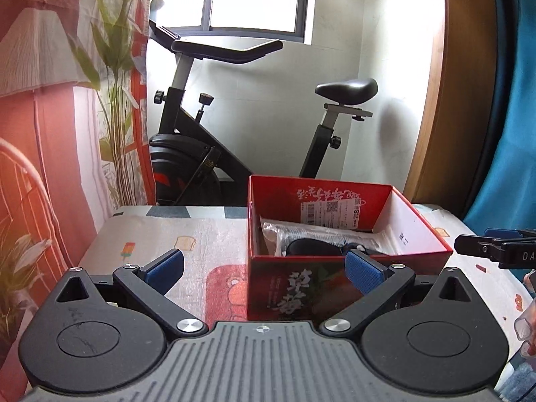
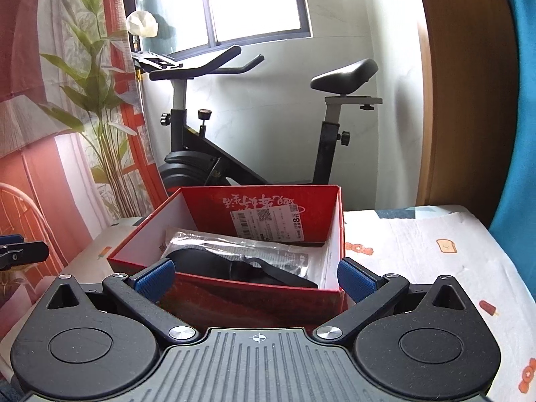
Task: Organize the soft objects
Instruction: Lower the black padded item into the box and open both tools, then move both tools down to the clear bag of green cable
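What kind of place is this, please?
Probably a room in a home: a black exercise bike below a window, patterned curtains, and a cartoon-print cloth under a red cardboard box.

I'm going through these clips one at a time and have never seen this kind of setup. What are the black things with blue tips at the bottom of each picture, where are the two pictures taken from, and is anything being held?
There is no robot here: a person carries a hand-held two-finger gripper in each hand, and each has a wide-angle camera looking forward along its fingers. One picture is from the left gripper, the other from the right gripper. The blue parts are the finger pads.

Both grippers stand wide open with nothing between the pads, so nothing is held.

Ahead of them an open red box sits on a surface covered by a cartoon-print cloth. Inside the box lie a black soft item and a clear plastic packet. Behind stands an exercise bike, by a window.

In the left view, the right gripper's tip pokes in at the right edge.
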A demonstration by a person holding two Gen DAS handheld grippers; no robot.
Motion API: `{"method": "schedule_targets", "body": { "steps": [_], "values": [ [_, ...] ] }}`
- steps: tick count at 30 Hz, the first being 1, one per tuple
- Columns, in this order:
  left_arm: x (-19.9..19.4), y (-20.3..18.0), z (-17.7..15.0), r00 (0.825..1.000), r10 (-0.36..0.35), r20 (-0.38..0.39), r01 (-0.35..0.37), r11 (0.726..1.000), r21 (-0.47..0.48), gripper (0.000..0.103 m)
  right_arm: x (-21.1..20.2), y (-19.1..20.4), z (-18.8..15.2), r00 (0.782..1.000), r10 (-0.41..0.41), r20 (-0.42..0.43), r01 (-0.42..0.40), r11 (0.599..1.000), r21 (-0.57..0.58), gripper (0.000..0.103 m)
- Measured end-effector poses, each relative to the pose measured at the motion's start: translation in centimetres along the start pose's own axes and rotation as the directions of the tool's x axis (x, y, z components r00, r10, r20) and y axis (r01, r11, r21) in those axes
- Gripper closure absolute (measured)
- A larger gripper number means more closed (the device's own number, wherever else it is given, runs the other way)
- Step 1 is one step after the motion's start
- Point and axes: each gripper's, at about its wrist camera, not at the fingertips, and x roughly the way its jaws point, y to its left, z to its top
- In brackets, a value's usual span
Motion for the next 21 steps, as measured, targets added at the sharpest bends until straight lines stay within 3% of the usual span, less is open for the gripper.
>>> {"method": "schedule_targets", "body": {
  "steps": [12, 21],
  "values": [
    [-0.6, 2.0, -4.4, 0.994, 0.012, -0.113, -0.021, 0.996, -0.081, 0.000, -1.0, 2.0, -6.1, 0.993, 0.019, -0.115, -0.023, 0.999, -0.038, 0.000],
    [0.8, 2.8, -6.7, 0.982, 0.000, -0.188, -0.022, 0.993, -0.114, 0.000, 0.7, 3.6, -7.9, 0.980, 0.070, -0.184, -0.079, 0.996, -0.038, 0.001]
  ]
}}
